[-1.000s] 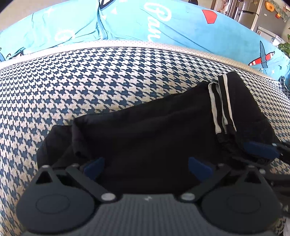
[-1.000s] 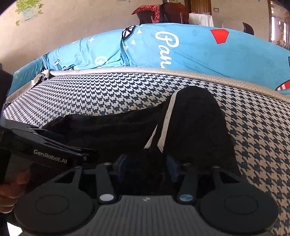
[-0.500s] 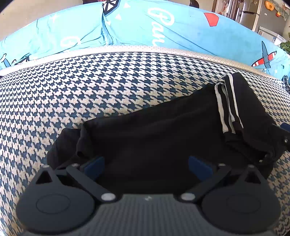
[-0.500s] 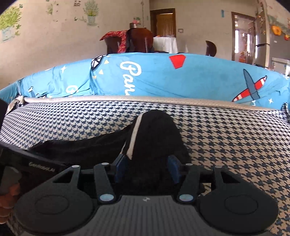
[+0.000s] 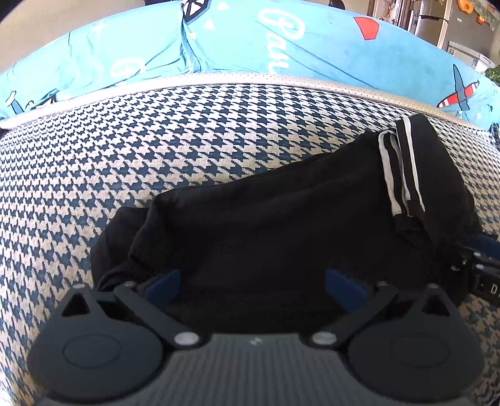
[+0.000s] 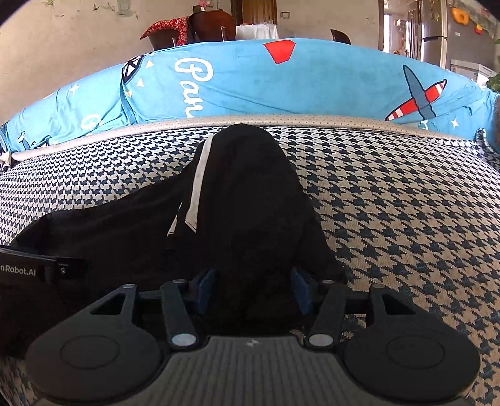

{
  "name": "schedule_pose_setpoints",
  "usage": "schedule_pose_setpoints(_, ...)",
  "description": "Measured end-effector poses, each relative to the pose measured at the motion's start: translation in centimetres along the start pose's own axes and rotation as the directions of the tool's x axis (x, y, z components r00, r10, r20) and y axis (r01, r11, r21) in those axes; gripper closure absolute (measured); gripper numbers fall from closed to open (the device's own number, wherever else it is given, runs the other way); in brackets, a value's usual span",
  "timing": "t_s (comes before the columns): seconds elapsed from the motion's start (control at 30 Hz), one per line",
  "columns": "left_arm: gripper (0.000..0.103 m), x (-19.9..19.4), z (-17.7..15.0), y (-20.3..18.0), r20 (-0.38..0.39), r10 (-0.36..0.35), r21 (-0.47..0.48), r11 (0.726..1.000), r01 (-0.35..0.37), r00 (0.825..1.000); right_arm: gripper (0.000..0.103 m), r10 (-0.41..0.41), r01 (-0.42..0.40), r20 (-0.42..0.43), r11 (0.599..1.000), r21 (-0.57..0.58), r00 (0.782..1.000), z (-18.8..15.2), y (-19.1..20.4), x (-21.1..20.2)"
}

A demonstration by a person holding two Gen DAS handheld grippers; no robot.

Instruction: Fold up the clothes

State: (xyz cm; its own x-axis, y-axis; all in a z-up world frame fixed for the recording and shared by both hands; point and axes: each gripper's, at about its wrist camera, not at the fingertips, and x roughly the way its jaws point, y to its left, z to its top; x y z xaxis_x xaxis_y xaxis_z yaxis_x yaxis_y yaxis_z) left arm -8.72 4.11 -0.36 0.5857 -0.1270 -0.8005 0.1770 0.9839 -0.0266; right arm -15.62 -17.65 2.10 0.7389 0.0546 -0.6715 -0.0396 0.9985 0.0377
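Black trousers (image 5: 281, 225) with white side stripes (image 5: 403, 175) lie bunched on the houndstooth sofa seat (image 5: 156, 162). My left gripper (image 5: 253, 282) is open, its blue pads (image 5: 162, 282) spread wide over the near edge of the cloth. In the right wrist view the striped end of the trousers (image 6: 247, 200) is folded up into a hump. My right gripper (image 6: 253, 290) is shut on its near part, and cloth fills the gap between the blue pads (image 6: 204, 290). Each gripper shows at the edge of the other's view: the right gripper (image 5: 482, 259) and the left gripper (image 6: 37, 268).
A light blue printed cover (image 6: 281, 84) drapes the sofa back behind a pale seat trim (image 6: 281, 120). Bare houndstooth seat (image 6: 406, 218) spreads to the right of the trousers. A wall, dark chairs (image 6: 212, 26) and a fridge (image 6: 437, 37) stand beyond the sofa.
The right gripper tipped and rolled, and its pads stand slightly wider around the cloth. In the left view the trousers' striped end shifted right and farther away. The left gripper stayed open.
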Motion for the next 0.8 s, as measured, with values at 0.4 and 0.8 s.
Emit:
schedule_pose_setpoints(0.4,0.0,-2.6,-3.8,-0.1,0.044,0.027,0.034,0.999,-0.029,0.999,0.032,-0.043,0.046,0.028,0.994,-0.103,0.999,-1.2,2.2,-1.1)
schedule_pose_setpoints(0.8,0.0,-5.3,-7.3,0.0,0.043,-0.006,0.054,0.999,0.004,0.999,0.03,0.055,-0.049,0.033,0.984,-0.172,0.998,-4.0,5.4,-4.4)
